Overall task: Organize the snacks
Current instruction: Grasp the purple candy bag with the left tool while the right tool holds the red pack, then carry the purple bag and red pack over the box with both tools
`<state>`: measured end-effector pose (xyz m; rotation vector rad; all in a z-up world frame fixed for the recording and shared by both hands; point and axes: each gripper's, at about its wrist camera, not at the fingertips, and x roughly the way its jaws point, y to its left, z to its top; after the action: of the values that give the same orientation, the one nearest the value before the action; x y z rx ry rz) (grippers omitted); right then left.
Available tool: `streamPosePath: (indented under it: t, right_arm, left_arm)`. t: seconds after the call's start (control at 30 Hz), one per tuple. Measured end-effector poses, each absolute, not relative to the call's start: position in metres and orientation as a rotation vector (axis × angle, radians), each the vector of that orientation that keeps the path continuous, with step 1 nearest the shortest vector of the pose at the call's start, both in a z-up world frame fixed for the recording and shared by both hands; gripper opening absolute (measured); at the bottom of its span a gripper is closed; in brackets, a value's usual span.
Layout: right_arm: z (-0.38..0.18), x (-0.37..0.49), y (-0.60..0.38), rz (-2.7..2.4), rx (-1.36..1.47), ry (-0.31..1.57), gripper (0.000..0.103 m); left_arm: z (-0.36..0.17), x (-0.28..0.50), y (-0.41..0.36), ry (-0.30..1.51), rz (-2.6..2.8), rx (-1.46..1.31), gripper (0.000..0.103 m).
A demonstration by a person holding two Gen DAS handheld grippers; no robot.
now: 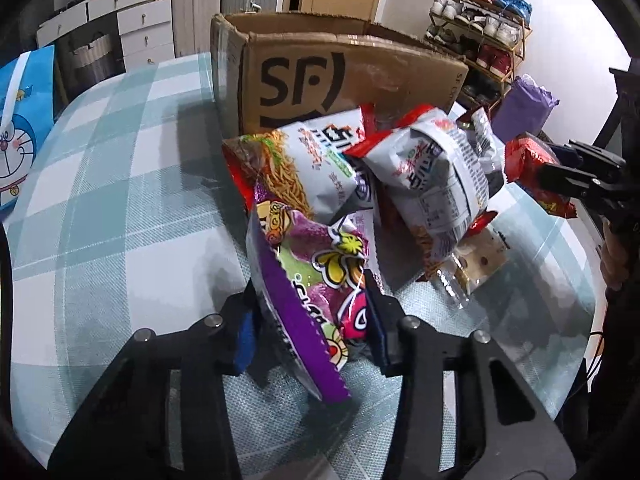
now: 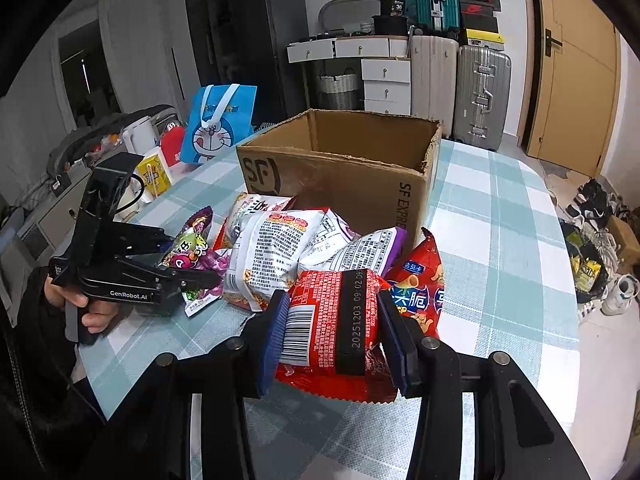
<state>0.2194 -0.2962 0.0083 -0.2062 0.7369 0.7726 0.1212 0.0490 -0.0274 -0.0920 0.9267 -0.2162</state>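
Here, a checked tablecloth (image 1: pixel 120 184) — suitcases (image 2: pixel 482 96) behind.

The snack pile (image 2: pixel 304 248) crowds the cardboard box (image 2: pixel 340 172); tablecloth (image 1: pixel 120 208) left lies open.

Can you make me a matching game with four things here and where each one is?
Things:
1. purple bag
2. red bag
3. box
4. blue tote

Places:
A. standing open behind the snack pile
B. between the right gripper's fingers
C. at the table's far edge, with a cartoon cat face on it
D. between the left gripper's fingers

Pairs: 1-D, 2-B, 3-A, 4-C
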Motion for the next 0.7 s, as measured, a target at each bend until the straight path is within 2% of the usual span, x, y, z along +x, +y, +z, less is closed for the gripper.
streamPosePath:
  t: [0.7]
  right_arm:
    - [0.023, 0.225, -0.307, 0.714, -0.112, 0.66, 0.045]
  left_arm:
    - [0.04, 0.097, 0.065, 0.728, -0.13, -0.185, 0.041]
